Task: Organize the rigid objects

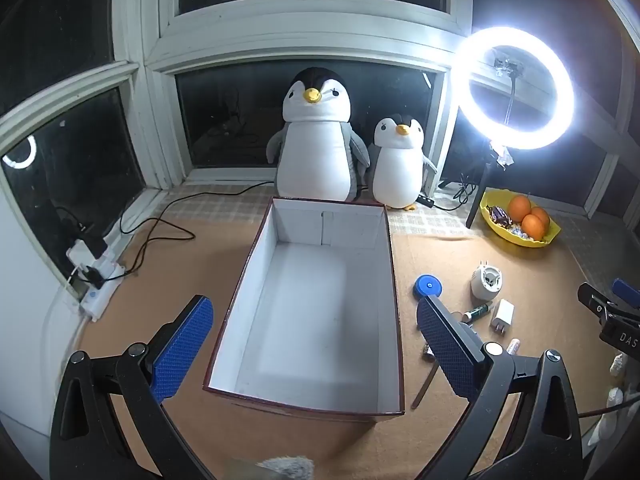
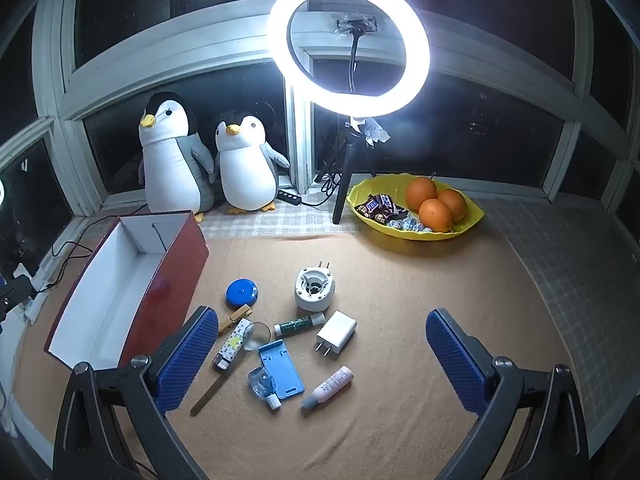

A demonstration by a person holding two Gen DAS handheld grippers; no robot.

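Progress: I judge the task not yet begun. The box, white inside and dark red outside, stands open on the counter and I see nothing in it. Every rigid item lies loose on the counter to the right of the box.

Items outstanding, from the right wrist view: a blue round case nearest the box wall; a wooden clothespin; a patterned tube; a magnifying glass; a white plug-in device with its prongs up; a green tube; a white charger; a blue phone stand; a small clear bottle touching the stand; a pink-white bottle; a flat wooden stick partly hidden by a finger.

Grippers: my left gripper hovers over the box, fingers spread wide, carrying nothing. My right gripper hovers over the cluster, fingers likewise released and bare.

Surface: a tan, cloth-like covering, with a checked mat towards the window.

Room: dark window panes in white frames; two plush penguins on the sill side; a lit ring light on a tripod; a yellow bowl of oranges and sweets; a power strip with cables at left.
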